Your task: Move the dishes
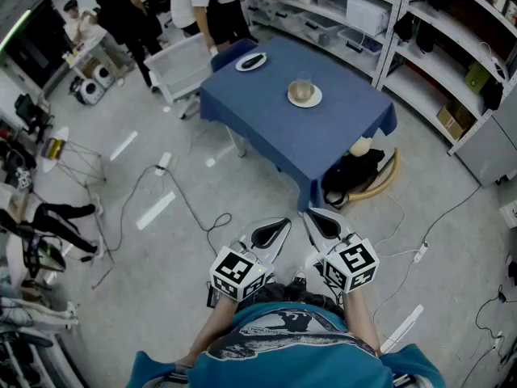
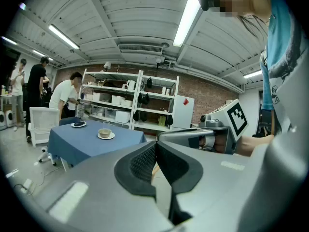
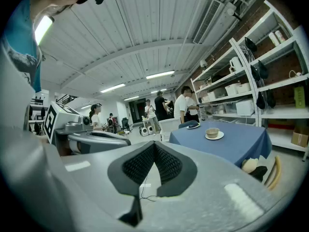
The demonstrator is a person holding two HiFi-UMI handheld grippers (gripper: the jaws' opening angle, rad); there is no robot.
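A blue-clothed table (image 1: 323, 136) stands ahead across the floor. On it sit a cup on a white saucer (image 1: 304, 94) and, at the far corner, a white plate with something dark on it (image 1: 251, 61). Both show small in the left gripper view, cup (image 2: 105, 133) and plate (image 2: 78, 124), and in the right gripper view, cup (image 3: 212, 133) and plate (image 3: 193, 126). My left gripper (image 1: 283, 221) and right gripper (image 1: 308, 212) are held side by side in front of my body, well short of the table. Each is shut with nothing between its pads (image 2: 145, 161) (image 3: 166, 163).
A white chair (image 1: 182, 67) stands at the table's far left, with people (image 1: 206, 2) behind it. Metal shelves (image 1: 452, 55) line the right side. A black bag and a wooden ring (image 1: 359, 172) lie at the table's near corner. Cables (image 1: 186, 204) trail over the floor.
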